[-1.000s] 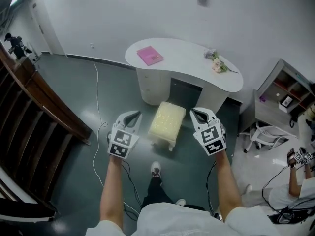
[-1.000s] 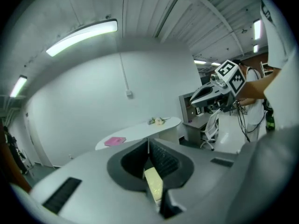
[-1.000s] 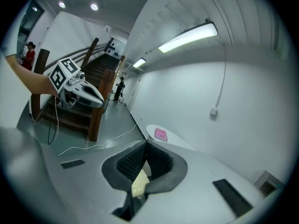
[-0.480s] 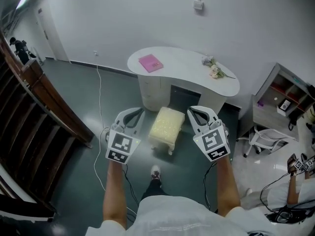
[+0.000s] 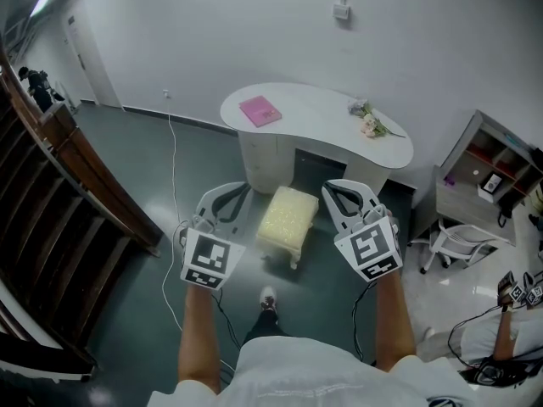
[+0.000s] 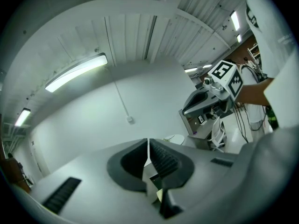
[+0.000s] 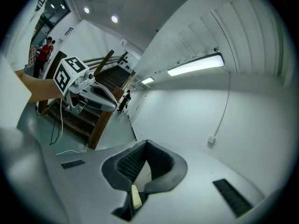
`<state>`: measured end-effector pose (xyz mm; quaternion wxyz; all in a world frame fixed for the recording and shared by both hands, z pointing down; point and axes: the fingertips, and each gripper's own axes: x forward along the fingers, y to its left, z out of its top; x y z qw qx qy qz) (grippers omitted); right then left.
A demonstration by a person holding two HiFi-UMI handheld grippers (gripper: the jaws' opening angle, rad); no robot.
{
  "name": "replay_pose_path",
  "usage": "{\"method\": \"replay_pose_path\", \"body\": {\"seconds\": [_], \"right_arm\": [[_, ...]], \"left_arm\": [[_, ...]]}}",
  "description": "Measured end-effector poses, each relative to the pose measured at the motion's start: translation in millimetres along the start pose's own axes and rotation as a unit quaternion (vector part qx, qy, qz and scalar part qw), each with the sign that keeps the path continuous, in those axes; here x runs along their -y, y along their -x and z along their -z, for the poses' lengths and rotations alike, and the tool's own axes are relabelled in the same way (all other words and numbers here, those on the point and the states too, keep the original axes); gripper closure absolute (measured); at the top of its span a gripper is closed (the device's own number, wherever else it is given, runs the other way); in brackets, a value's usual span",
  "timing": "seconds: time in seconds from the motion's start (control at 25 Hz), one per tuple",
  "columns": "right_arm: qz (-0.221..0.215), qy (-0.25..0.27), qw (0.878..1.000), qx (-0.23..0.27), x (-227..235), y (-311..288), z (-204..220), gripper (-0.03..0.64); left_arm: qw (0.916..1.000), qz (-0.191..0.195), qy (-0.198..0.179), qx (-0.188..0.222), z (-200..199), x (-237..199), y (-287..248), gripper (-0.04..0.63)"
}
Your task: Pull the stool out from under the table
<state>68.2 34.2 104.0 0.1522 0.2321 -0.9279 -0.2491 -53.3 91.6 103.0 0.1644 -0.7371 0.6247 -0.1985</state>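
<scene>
**Stool looks already out from under the table; both grippers empty.**
The cream cushioned stool (image 5: 288, 218) stands on the floor just in front of the white table (image 5: 314, 113), its far end near the table's front edge and seemingly clear of the dark kneehole. The left gripper (image 5: 225, 203) and right gripper (image 5: 342, 198) flank it from above, jaws pressed together on nothing. Little seems left beyond perhaps a final tug.

The stool (image 5: 288, 216) stands between both sets of jaws, the table (image 5: 316, 119) just beyond. Outside the jaws lies open floor (image 5: 119, 159); a cable (image 5: 167, 172) trails left.
</scene>
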Motion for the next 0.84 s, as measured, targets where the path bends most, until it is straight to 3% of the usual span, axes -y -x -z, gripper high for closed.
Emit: {"method": "replay_pose_path", "body": {"seconds": [0.84], "right_arm": [[-0.03, -0.006, 0.999, -0.017, -4.4, -28.7, 24.2, 0.601]], "left_arm": [[0.9995, 0.004, 0.01, -0.029, 27.8, -2.6, -15.3, 0.569]]}}
